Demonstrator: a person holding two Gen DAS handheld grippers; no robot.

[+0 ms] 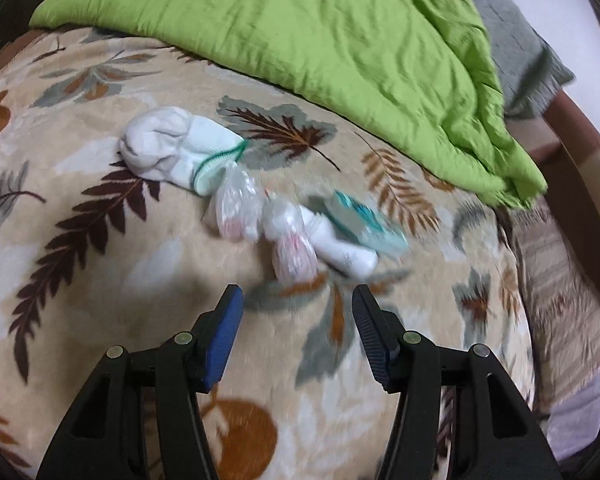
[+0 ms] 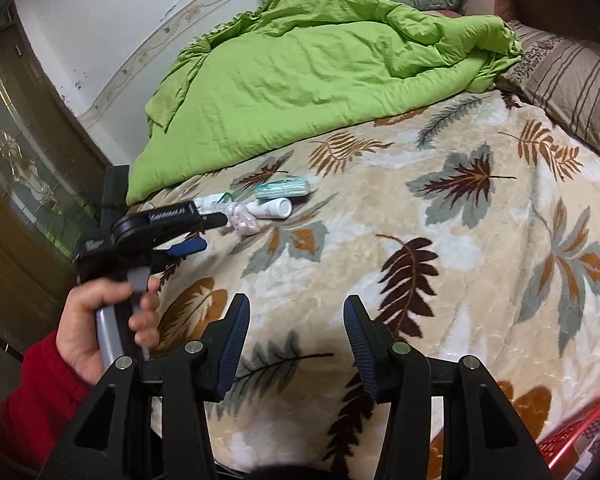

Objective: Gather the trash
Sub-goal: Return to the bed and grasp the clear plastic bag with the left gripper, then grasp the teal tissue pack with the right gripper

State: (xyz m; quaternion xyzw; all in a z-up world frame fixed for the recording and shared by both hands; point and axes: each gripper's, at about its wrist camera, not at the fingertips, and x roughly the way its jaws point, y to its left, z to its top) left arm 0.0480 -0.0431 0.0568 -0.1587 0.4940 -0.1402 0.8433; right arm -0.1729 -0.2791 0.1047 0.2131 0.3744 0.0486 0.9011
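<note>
Both grippers are spread wide and holding nothing. The left gripper (image 1: 297,300) hangs just short of the trash pile on the bed, its ribbed blue pads (image 1: 224,340) touching nothing; from the right wrist view you can see a hand (image 2: 100,328) in a red sleeve squeezing its handle. The right gripper (image 2: 296,312) sits further back over bare blanket, well apart from the pile. The trash is a little cluster on the plush leaf-print blanket (image 1: 80,272): a balled-up white sock (image 1: 176,150) with a green-trimmed cuff, crinkly clear plastic bags (image 1: 256,224), a smooth white tube (image 1: 346,252) and a teal packet (image 1: 364,220), all touching or overlapping. A rumpled lime-green comforter (image 1: 320,48) lies at the far side, and a red mesh basket (image 2: 580,436) pokes in near right.
</note>
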